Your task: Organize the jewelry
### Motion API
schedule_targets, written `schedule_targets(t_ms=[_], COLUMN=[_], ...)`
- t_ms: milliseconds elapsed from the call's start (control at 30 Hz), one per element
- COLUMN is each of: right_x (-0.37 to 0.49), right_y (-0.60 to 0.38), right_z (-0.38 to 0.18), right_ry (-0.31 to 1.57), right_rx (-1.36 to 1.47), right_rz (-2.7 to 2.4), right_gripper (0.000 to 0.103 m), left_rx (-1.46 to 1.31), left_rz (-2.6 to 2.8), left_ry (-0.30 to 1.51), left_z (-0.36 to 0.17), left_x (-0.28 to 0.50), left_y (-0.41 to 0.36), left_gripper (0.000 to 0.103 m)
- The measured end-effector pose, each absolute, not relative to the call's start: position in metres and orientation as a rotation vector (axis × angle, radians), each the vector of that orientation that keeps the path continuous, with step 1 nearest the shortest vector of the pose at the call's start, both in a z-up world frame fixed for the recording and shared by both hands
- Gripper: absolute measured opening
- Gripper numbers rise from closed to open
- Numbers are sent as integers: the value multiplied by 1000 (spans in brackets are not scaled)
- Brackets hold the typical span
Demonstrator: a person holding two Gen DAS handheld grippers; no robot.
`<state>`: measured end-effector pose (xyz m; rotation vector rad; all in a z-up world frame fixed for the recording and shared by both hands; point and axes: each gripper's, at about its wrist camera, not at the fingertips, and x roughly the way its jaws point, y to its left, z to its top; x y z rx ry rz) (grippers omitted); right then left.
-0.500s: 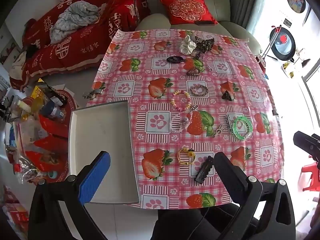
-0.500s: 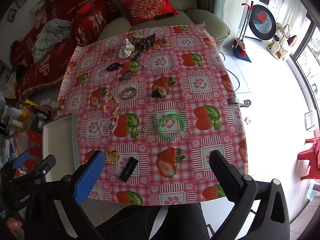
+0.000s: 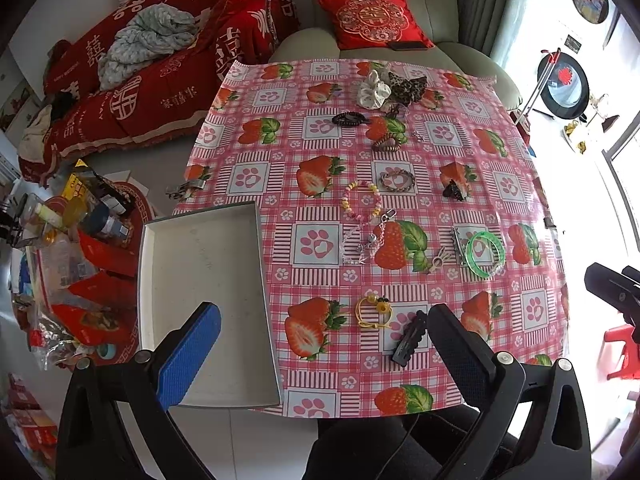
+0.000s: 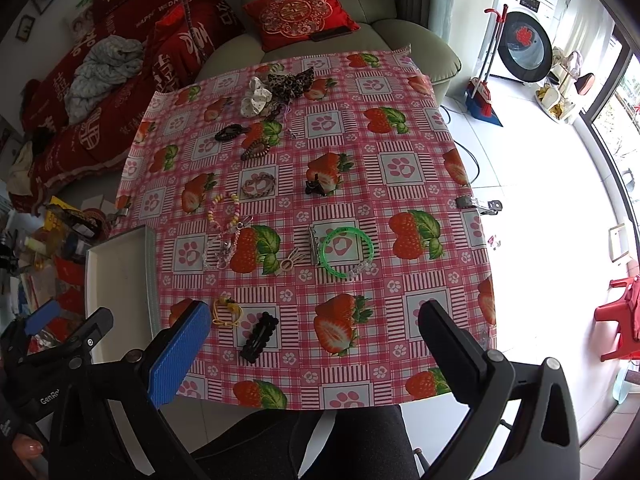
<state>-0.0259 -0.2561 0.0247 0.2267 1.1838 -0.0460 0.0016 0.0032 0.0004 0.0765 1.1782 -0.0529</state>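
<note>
Jewelry and hair pieces lie scattered over a strawberry-print tablecloth [image 3: 320, 244]. Nearest are a yellow cord bracelet [image 3: 374, 312] [image 4: 227, 312] and a black hair clip [image 3: 408, 338] [image 4: 259, 337]. Further off lie a green bangle [image 3: 482, 276] [image 4: 346, 231], a pastel bead bracelet [image 3: 345, 200], a black claw clip [image 3: 454, 191] and two scrunchies [image 3: 372, 90]. An empty white tray [image 3: 200, 280] [image 4: 116, 276] sits at the table's left edge. My left gripper [image 3: 324, 354] hovers open above the near edge, its blue pad over the tray. My right gripper [image 4: 314, 350] hovers open above the near edge, holding nothing.
A red-covered sofa [image 3: 152, 72] and a grey armchair [image 3: 384, 12] with a red cushion stand beyond the table. Clutter fills the floor to the left [image 3: 80, 240]. A red stool [image 4: 616, 320] stands at the right. The person's dark-clad legs [image 4: 340, 440] are under the near edge.
</note>
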Motion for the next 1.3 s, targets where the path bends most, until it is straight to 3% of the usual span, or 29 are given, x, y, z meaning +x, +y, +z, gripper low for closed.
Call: schedule_targets(t_ms=[1300], right_x=[-26], right_y=[-256], right_z=[22], right_ry=[1190], right_rx=[217], right_rz=[-67], right_gripper=[103], left_rx=[77], left_rz=[-50], left_ry=[1181], left_z=[-8], left_x=[-8], left_y=[-10], left_gripper=[103])
